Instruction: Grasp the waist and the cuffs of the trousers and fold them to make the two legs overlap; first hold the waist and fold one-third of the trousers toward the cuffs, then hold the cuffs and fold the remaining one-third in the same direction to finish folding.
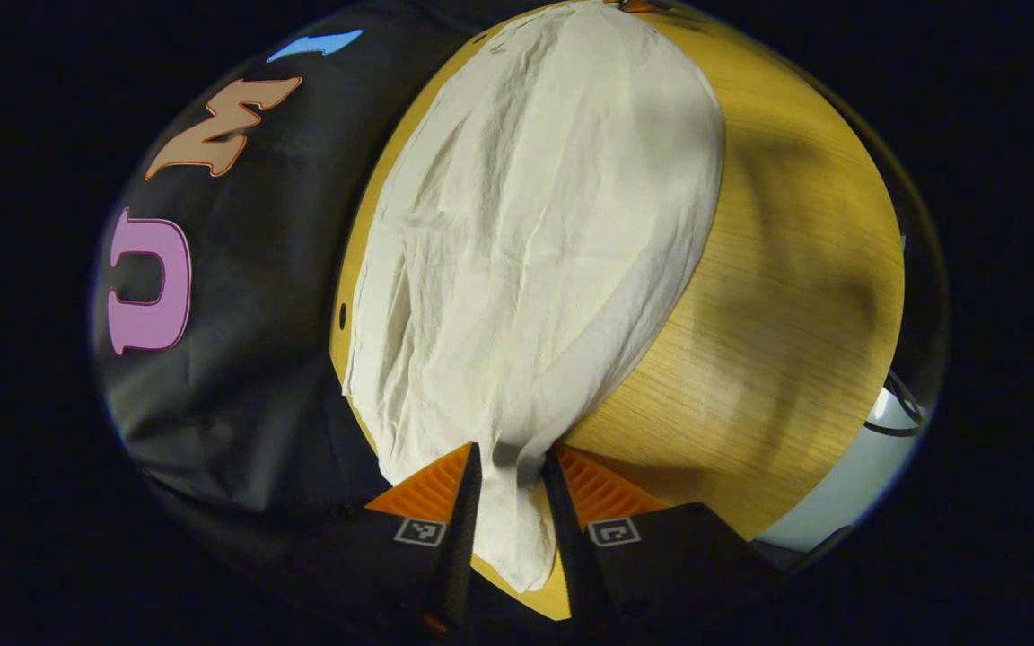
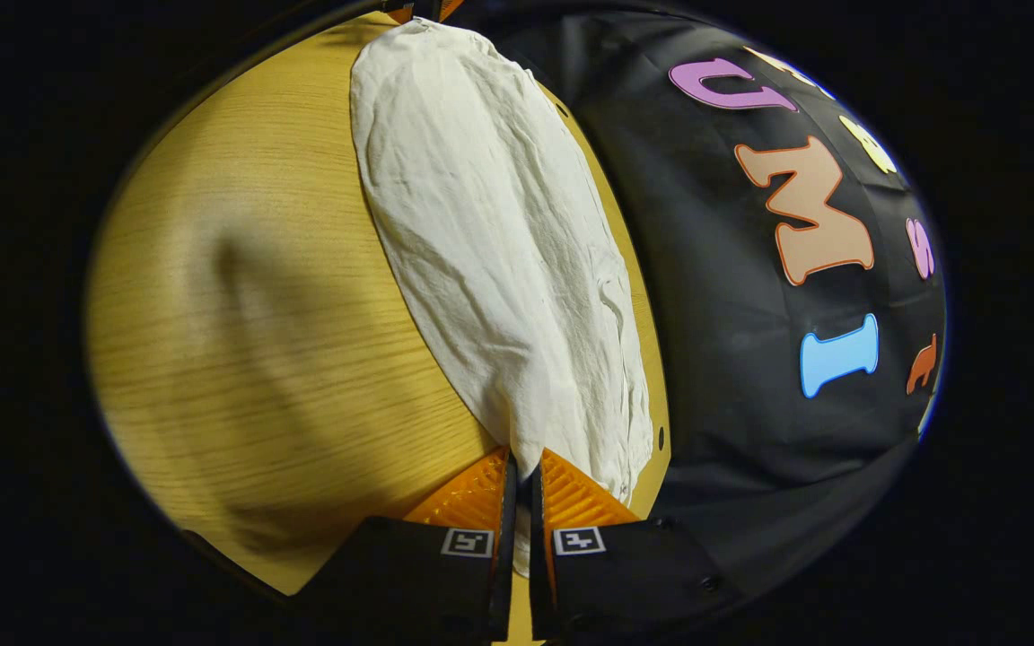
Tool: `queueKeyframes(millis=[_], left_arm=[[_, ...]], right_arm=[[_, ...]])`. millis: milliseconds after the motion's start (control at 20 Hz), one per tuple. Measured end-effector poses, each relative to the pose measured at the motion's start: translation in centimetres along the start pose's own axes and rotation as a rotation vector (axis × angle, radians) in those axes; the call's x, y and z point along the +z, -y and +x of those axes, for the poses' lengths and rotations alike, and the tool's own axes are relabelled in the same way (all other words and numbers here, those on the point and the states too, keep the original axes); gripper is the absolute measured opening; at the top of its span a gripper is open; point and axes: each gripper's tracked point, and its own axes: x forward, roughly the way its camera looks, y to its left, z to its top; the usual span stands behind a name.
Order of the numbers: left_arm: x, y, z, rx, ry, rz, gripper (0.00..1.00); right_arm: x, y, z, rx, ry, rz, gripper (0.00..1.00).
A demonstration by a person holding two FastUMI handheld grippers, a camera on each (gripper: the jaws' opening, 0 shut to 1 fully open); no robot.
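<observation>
Both grippers grasp cloth: your left gripper (image 1: 512,467) has its jaws pinched on a gathered end of the trousers (image 1: 535,233), with a tongue of fabric running down between the fingers, and your right gripper (image 2: 522,475) has its jaws nearly closed on the other end of the same garment (image 2: 499,251).

From each pair of jaws the trousers run straight away along the desk (image 1: 795,269), so the long axis points from one of your grippers to the other. They lie as one narrow strip beside the desk's edge next to the booth wall; the rest of the desk (image 2: 239,296) is bare wood.

By the look of it the two legs already overlap, so the lengthwise fold seems done, and you hold waist and cuffs at opposite ends. You cannot tell from these views which end is the waist.

Next comes the first third: judge which gripper has the waist, lift that end just off the desk, and carry it along the strip toward the cuffs. Keep the other end pinned and the cloth flat, or the layers may slide apart.
</observation>
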Motion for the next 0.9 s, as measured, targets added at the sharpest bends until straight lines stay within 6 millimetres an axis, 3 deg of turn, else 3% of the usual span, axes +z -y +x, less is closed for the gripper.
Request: queueKeyframes(millis=[100,150,200,300,350,450,550,900], left_arm=[[0.0,0.1,0.3,-0.017,-0.014,-0.018,0.26],[-0.1,0.3,0.5,-0.026,-0.022,-0.032,0.23],[-0.1,0.2,0.5,-0.025,-0.028,-0.046,0.11],[-0.2,0.2,0.6,-0.008,-0.023,-0.078,0.00],[-0.2,0.2,0.6,-0.002,-0.024,-0.094,0.00],[-0.9,0.4,0.4,-0.014,-0.043,-0.128,0.00],[-1.1,0.7,0.1,-0.038,-0.044,-0.159,0.00],[-1.5,1.9,-1.4,-0.112,-0.027,-0.292,0.00]], right_arm=[[0.0,0.0,0.0,0.006,0.001,0.002,0.11],[-0.1,0.1,0.1,0.010,0.003,0.008,0.15],[-0.1,0.2,0.0,0.017,0.007,0.018,0.11],[-0.3,0.2,-0.1,0.043,0.010,0.074,0.09],[-0.6,0.1,-0.1,0.060,0.002,0.100,0.14],[-0.6,0.2,-0.4,0.073,-0.008,0.099,0.12],[-0.7,0.2,-1.2,0.076,-0.005,0.079,0.15],[-0.6,2.0,-3.8,0.062,-0.004,0.094,0.09]])
